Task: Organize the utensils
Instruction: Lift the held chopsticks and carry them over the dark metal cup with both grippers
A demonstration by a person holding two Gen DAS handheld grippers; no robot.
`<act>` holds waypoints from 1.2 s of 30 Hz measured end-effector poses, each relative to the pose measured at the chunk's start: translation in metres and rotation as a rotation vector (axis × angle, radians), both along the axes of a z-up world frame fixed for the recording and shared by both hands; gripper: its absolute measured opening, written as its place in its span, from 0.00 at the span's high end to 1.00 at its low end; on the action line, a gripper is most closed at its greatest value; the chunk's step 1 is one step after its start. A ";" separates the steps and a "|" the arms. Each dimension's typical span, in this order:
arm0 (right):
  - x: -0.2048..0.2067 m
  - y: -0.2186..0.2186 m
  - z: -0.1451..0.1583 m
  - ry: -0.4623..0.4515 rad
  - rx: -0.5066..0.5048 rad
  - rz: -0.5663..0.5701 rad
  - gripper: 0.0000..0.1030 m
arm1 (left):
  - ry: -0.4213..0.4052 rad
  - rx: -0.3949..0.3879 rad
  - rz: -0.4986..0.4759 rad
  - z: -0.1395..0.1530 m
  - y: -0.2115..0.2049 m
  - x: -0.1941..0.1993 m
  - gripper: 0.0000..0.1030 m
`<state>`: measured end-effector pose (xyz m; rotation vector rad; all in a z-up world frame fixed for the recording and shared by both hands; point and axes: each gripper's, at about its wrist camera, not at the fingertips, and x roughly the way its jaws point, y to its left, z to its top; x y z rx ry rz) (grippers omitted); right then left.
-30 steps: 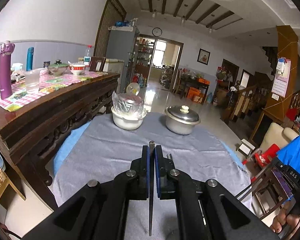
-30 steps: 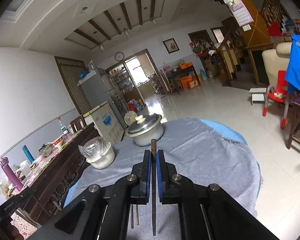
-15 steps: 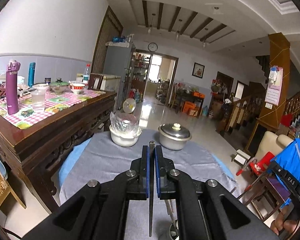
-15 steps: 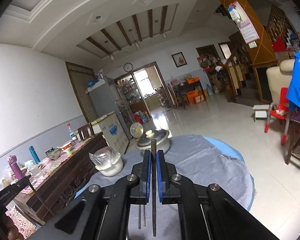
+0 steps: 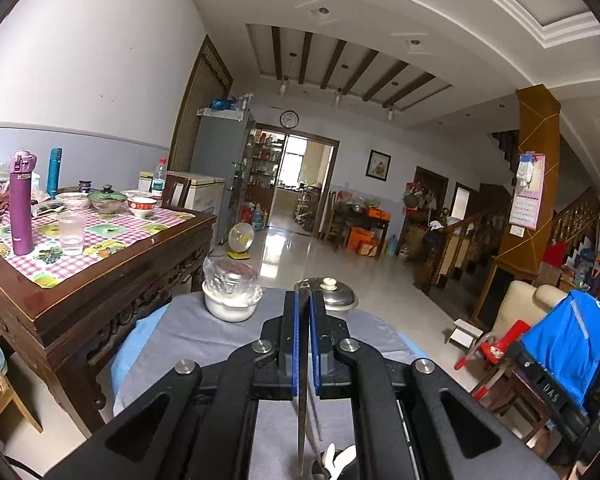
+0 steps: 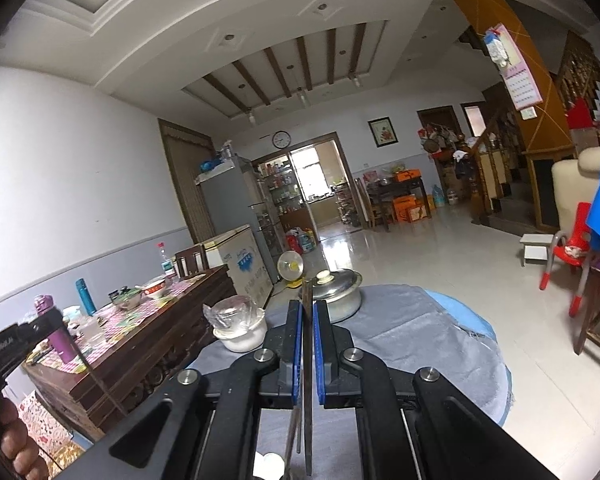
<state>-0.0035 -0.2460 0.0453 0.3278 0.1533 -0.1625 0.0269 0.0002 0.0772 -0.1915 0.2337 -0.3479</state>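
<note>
Both grippers had tilted up since 1 s earlier, so the worktop showed lower in each view & more ceiling came in. L gripper [image 5: 304, 308]: fingers [image 5: 289, 344] were clamped on a thin dark utensil [image 5: 302, 420] running lengthwise between the blue pads, tip poking just past them. R gripper [image 6: 309, 316]: fingers [image 6: 291, 344] were pinched the same way on another thin dark utensil [image 6: 308, 400], its tip also just past the pads. Beneath both lay the grey cloth [image 6: 420, 332] on the worktop. Ahead & left of the fingers sat a white bowl [image 5: 230, 308] w/ clear plastic over it; straight ahead, partly behind the fingertips, a lidded steel pot [image 6: 340, 290]. Further left stood a dark wooden table [image 5: 100, 276].
</note>
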 end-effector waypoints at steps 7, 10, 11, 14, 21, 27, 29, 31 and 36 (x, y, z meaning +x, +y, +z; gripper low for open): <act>-0.001 0.018 0.001 -0.015 -0.007 0.042 0.94 | -0.009 0.004 -0.020 -0.002 -0.014 -0.005 0.95; 0.003 0.024 -0.003 -0.007 -0.010 0.056 0.94 | -0.005 0.010 -0.025 -0.005 -0.017 -0.006 0.95; 0.005 0.026 -0.004 -0.003 -0.010 0.062 0.94 | -0.003 0.014 -0.027 -0.007 -0.020 -0.005 0.95; 0.010 0.032 -0.009 0.008 -0.012 0.077 0.94 | 0.010 0.024 -0.032 -0.012 -0.025 -0.003 0.95; 0.019 0.040 -0.018 0.034 -0.018 0.097 0.94 | 0.031 0.040 -0.020 -0.022 -0.030 0.004 0.95; 0.024 0.043 -0.020 0.042 -0.015 0.102 0.94 | 0.034 0.054 -0.017 -0.026 -0.033 0.005 0.95; 0.024 0.043 -0.021 0.044 -0.016 0.105 0.94 | 0.039 0.054 -0.014 -0.027 -0.032 0.006 0.95; 0.026 0.044 -0.022 0.047 -0.017 0.108 0.94 | 0.043 0.053 -0.014 -0.028 -0.031 0.007 0.95; 0.031 0.041 -0.026 0.056 -0.007 0.115 0.94 | 0.050 0.033 -0.025 -0.032 -0.031 0.007 0.95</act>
